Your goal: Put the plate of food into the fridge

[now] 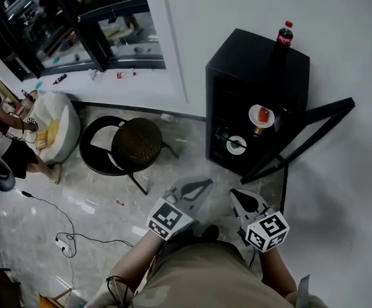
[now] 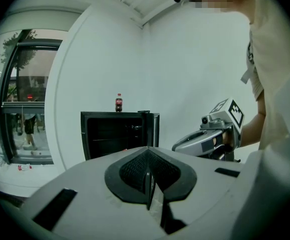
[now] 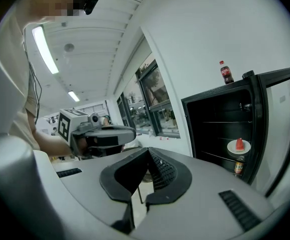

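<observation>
While the jaws of the left gripper (image 2: 147, 178) are pressed together with nothing between them, those of the right gripper (image 3: 145, 170) are likewise closed and empty, so neither tool carries anything. Both are held out in front of the person's waist, side by side and a little apart, pointing almost level with a slight downward tilt toward the fridge (image 1: 257, 61), which stands against the far wall to the right and well apart from the tips. Behind each gripper the forearm runs straight back to the body and the marker cube sits on top. The plate (image 3: 238, 146) with its red piece of food (image 3: 240, 143) already rests on a shelf inside the open fridge, above a small can (image 3: 239, 167); from the head view a second, white dish (image 1: 236, 145) lies on a lower shelf. I judge the placing done, since the plate stands in the compartment and both tools are free. What seems left is the door (image 1: 314, 130), which stands swung wide open to the right and would have to be pushed shut. A cola bottle (image 1: 283, 36) stands upright on the fridge top, and a round stool (image 1: 137, 143) sits on the floor to the left.
</observation>
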Demonstrator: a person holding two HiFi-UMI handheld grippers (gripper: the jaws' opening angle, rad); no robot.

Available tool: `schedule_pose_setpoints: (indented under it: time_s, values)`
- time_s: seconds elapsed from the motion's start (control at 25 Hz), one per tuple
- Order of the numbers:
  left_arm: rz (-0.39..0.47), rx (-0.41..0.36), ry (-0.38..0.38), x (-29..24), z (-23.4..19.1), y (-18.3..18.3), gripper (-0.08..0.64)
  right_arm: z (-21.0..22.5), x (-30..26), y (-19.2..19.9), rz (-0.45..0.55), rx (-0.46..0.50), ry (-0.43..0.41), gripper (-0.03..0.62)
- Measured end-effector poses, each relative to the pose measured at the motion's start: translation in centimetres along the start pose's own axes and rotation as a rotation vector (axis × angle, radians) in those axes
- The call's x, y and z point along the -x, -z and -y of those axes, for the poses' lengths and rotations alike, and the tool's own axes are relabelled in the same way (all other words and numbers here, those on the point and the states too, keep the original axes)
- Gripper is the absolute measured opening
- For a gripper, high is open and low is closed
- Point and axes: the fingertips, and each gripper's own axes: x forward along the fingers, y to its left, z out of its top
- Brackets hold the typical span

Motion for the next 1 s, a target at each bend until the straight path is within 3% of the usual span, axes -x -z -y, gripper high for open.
schedule_pose_setpoints:
  time_s: [0.12, 0.28, 0.44, 0.76, 1.0]
  values:
    - [0.02, 0.002, 0.015, 0.1, 0.0, -0.6, 0.011, -0.1, 0.2, -0.4, 0.004, 0.003, 0.011, 0.02]
    - [0.095, 0.094, 0.054, 0.8, -0.6, -1.9, 0.011, -0.1, -0.2, -0.8, 0.004, 0.021, 0.038, 0.02]
    - [0.117, 0.044, 0.045, 2.4, -2.1, -2.6, 0.011, -1.3, -1.4, -2.0, 0.021, 0.053, 0.056, 0.02]
    - [0.148, 0.061, 0.066, 5.8, -4.0, -2.6, 0.011, -4.9, -3.8, -2.8, 0.017, 0.087, 0.071, 0.02]
    - [0.173, 0.057, 0.069, 8.4, -6.0, -2.7, 0.011, -6.6, -5.4, -3.7, 0.044, 0.126, 0.131, 0.02]
